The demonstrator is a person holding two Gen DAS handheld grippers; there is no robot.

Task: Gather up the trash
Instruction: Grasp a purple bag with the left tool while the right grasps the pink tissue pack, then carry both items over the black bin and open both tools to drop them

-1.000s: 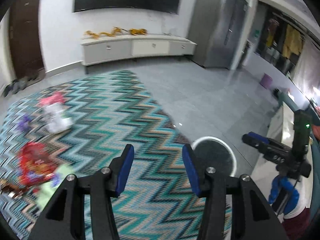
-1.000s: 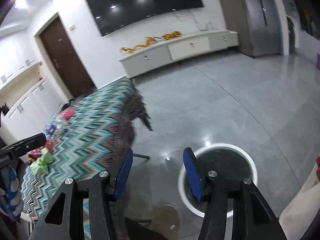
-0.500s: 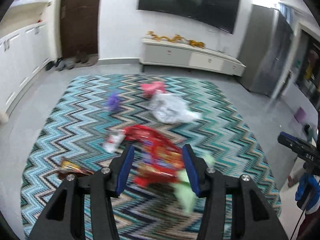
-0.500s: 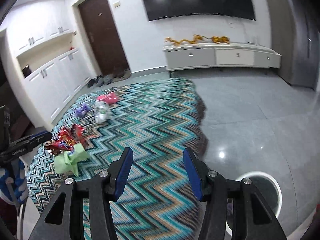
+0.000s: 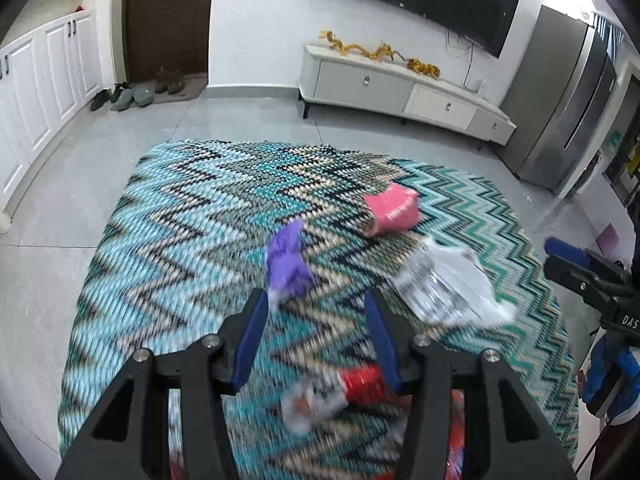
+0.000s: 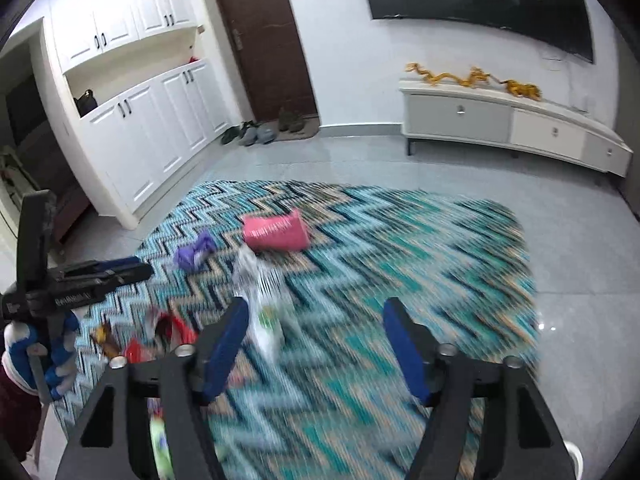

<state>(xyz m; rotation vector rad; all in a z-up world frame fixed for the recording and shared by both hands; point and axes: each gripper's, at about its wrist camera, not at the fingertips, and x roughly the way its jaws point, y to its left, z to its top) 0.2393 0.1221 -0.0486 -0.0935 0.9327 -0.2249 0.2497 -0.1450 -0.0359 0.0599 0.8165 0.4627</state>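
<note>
Trash lies on a zigzag rug point(image 5: 192, 248): a purple wrapper point(image 5: 286, 262), a pink packet point(image 5: 394, 210), a clear plastic bag point(image 5: 446, 284) and a red-and-white wrapper point(image 5: 336, 394). My left gripper point(image 5: 316, 312) is open and empty, hovering just short of the purple wrapper, above the red-and-white wrapper. In the right wrist view my right gripper point(image 6: 316, 318) is open and empty above the rug point(image 6: 420, 248), with the clear bag point(image 6: 264, 296) by its left finger. The pink packet point(image 6: 276, 234), purple wrapper point(image 6: 195, 252) and red wrappers point(image 6: 168, 334) show there too.
A white TV cabinet point(image 5: 404, 88) stands along the far wall, white cupboards point(image 6: 152, 120) and shoes point(image 5: 132, 94) near a brown door point(image 6: 264, 36). A grey fridge point(image 5: 568, 100) stands at the right. Grey tile floor point(image 6: 580, 320) surrounds the rug.
Both grippers have swung left from the floor and the round white-rimmed bin toward the trash on the rug. The left gripper has come closer to the purple wrapper. Both stayed open.
</note>
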